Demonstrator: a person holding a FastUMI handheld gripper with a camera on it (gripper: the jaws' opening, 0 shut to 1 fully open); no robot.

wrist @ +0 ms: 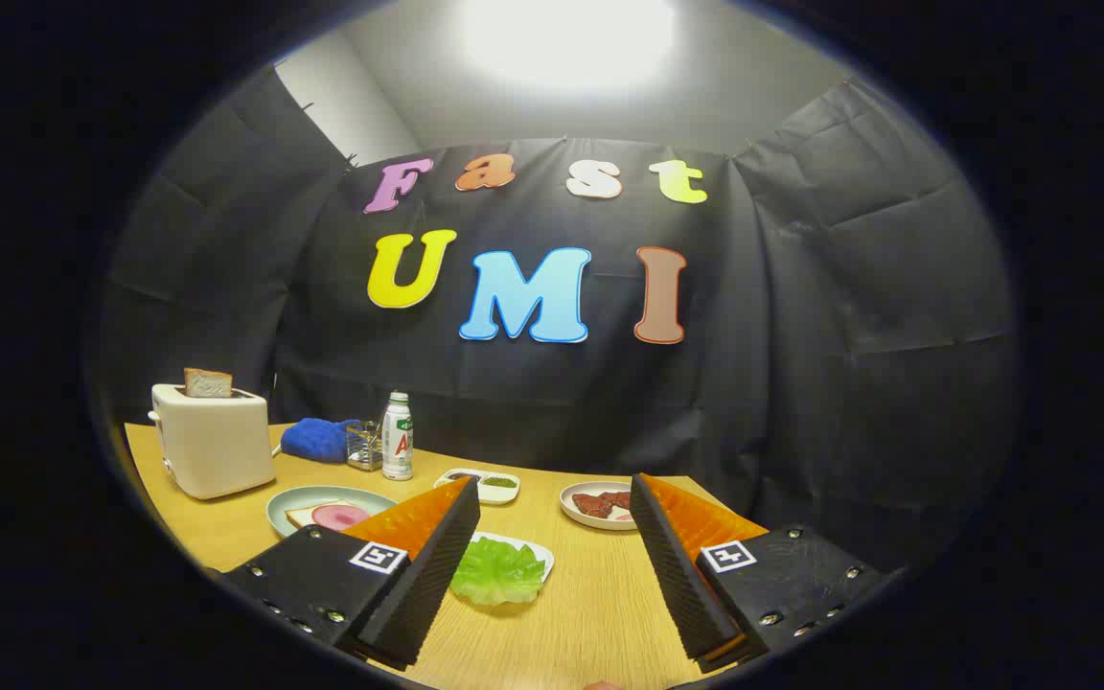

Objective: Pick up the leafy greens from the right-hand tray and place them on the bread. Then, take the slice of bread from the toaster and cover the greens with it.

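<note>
The gripper [552,537] is wide open and holds nothing. The greens [499,571] lie on a tray [538,549] just ahead, close to the left finger, so it likely must go down and a bit left. The bread [314,515] waits far left.

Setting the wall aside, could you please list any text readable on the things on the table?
Bottle: label print too blurred to read.
Gripper, open with the leafy greens between its fingers: square coded markers, no words.
Nothing else carries text.
</note>
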